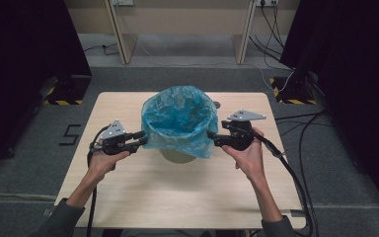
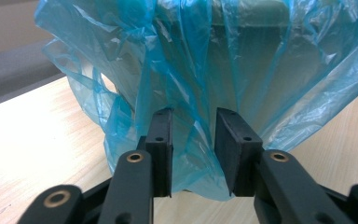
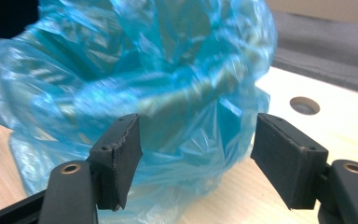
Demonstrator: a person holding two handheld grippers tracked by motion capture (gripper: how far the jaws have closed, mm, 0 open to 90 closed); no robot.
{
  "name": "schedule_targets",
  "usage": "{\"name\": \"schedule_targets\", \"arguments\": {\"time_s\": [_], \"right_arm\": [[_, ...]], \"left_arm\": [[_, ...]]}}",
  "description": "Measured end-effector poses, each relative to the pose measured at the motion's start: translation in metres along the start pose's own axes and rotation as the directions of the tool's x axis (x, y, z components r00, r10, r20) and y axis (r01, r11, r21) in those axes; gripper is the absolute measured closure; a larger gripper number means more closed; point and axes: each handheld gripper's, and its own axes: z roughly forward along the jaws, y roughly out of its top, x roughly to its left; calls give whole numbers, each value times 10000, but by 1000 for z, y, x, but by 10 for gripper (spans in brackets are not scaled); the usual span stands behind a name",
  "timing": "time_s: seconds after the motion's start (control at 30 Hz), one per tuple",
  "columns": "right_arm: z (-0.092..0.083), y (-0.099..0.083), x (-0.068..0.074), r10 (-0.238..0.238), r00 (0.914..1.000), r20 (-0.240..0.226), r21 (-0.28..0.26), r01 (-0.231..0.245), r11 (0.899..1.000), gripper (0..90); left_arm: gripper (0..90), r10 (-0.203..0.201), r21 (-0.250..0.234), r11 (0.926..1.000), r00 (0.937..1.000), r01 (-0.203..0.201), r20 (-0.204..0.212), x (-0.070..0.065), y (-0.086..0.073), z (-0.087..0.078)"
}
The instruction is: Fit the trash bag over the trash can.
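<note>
Blue plastic bag draped over a pale bin at the middle of the wooden desk, its rim folded outward and hanging down the sides in crumpled pleats; stands between the two hands, open mouth facing up.

Left tool at the bag's left side, held level in the left hand, tips right against the hanging film; seen along its own jaws in the left gripper view, narrowly parted with a pleat of blue film running down between the pads; not clear whether the pads actually press that pleat, so cannot tell whether gripping or merely straddling.

Right tool at the bag's right side, held in the right hand, tips at the lower fold of the film; in the right gripper view jaws standing wide apart, bag bulging into the gap but clear of both pads; open, gripping nothing; picture slightly blurred there.

Round hole in the desk top just beyond the bag; grey plates on top of both tools; cables trailing off the desk edge toward the floor.
</note>
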Motion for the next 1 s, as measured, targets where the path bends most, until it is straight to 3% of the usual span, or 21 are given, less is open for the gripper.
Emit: {"name": "schedule_targets", "arguments": {"time_s": [0.07,0.23,0.37,0.47,0.53,0.67,0.77,0.87,1.0], "right_arm": [[5,-6,-3,76,9999,-135,70,-75,9999,472],[22,-15,-13,-517,9982,-317,302,527,9982,816],[33,-20,-23,-560,9982,-196,548,570,9969,891],[43,-26,-29,-401,9989,-231,757,418,9963,892],[47,-30,-28,-382,9988,-301,931,409,9948,859],[37,-27,-26,-358,9994,-14,948,357,9949,629],[16,-17,-27,-227,9993,284,589,210,9980,497],[0,-6,-28,-96,9991,415,87,93,9999,455],[-9,11,-29,-1,9985,541,-502,28,9987,435]], "left_arm": [[705,45,7,10000,10000,-45,53,-1,0,2],[738,44,38,10000,10000,-44,53,1,1,5],[760,-114,125,9999,9999,116,-110,8,-2,10],[763,-317,179,9993,9995,318,-69,12,-5,13],[719,-291,251,9993,9995,293,-101,12,-4,11],[520,-338,220,9992,9994,339,-57,10,2,-5],[423,-287,-63,9996,9992,285,-269,15,11,-22],[416,-334,-438,9986,9980,311,-535,24,25,-33],[404,-512,-784,9959,9966,461,-641,34,49,-29]]}}
